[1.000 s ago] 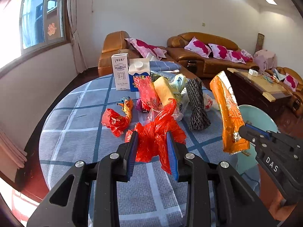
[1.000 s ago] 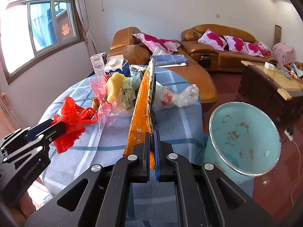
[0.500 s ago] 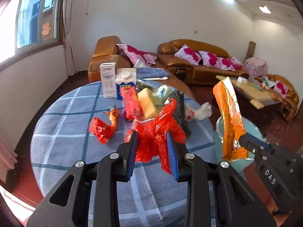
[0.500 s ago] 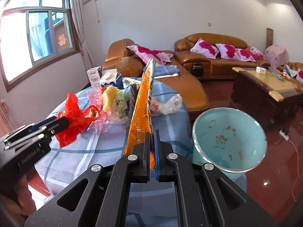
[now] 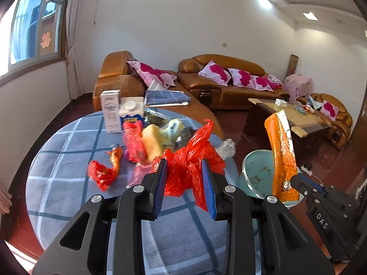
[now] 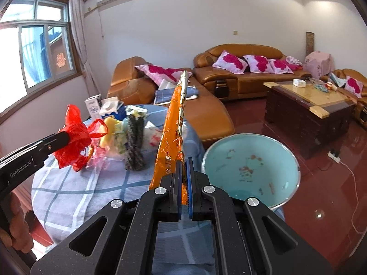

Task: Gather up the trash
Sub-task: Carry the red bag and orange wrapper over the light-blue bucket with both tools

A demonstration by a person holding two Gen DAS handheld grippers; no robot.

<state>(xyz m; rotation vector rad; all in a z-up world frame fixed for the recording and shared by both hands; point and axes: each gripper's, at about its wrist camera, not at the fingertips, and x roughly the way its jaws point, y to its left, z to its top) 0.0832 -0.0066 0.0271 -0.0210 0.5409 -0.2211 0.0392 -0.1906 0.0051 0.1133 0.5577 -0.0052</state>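
My left gripper is shut on a crumpled red plastic bag and holds it above the round table; the bag also shows in the right wrist view. My right gripper is shut on a long orange snack wrapper that stands upright; the wrapper also shows in the left wrist view. A pale blue bin stands on the floor right of the table, just right of the wrapper. More trash lies on the table: a red wrapper, a yellow piece, a dark mesh piece.
Two cartons stand at the table's far edge. Brown leather sofas with pink cushions line the back wall. A wooden coffee table stands to the right. A power strip and cable lie on the red floor.
Both grippers have lifted and pulled back from the table with their loads. The orange wrapper has moved right, and now stands beside and over the blue bin.
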